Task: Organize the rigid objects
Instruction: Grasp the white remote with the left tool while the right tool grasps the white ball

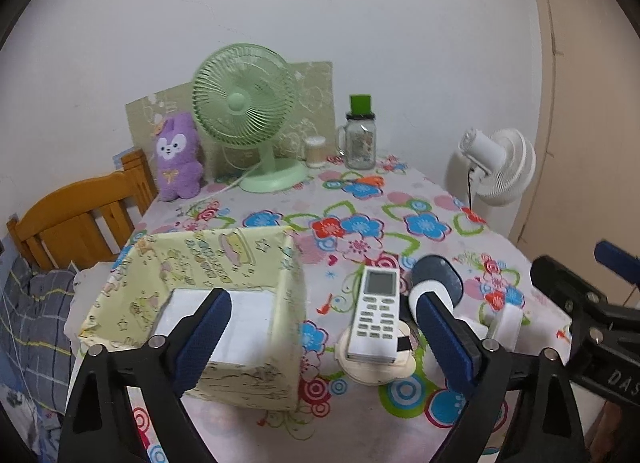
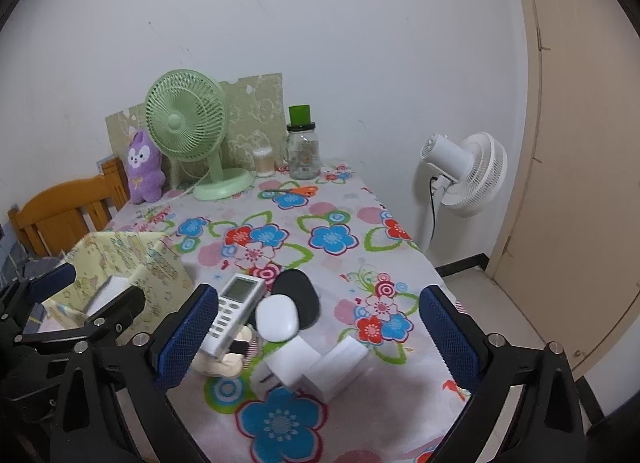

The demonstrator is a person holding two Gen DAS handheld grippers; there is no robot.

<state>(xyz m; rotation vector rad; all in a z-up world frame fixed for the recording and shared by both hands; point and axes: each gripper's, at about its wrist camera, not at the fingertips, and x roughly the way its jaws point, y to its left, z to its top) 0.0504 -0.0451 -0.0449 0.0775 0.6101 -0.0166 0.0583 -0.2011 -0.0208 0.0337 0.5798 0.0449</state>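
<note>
A floral tablecloth [image 2: 340,199], busy with blue and red flowers, covers the table. On its left side sits a square box [image 1: 240,255] wrapped in pale yellow cartoon-print paper, open at the top, with a flat white block [image 1: 248,319] lying inside.

Just right of the box, a white remote control [image 1: 376,313] of hard plastic rests on a cream, flower-shaped pad [image 1: 376,371]. Its long axis runs away from the table's near edge, grey screen at the far end, buttons nearer. Beside it lie a smooth white pebble-shaped case [image 2: 277,318] and a flat, dark oval piece [image 2: 298,295] behind that. Nearer the edge are two white blocks [image 2: 336,367] and a white plug [image 2: 266,377].

The left gripper [image 1: 328,339] hangs spread wide over the box edge and remote, its textured blue pads pinching nothing. The right gripper [image 2: 320,339] is likewise spread wide above the case and blocks, empty.
</note>
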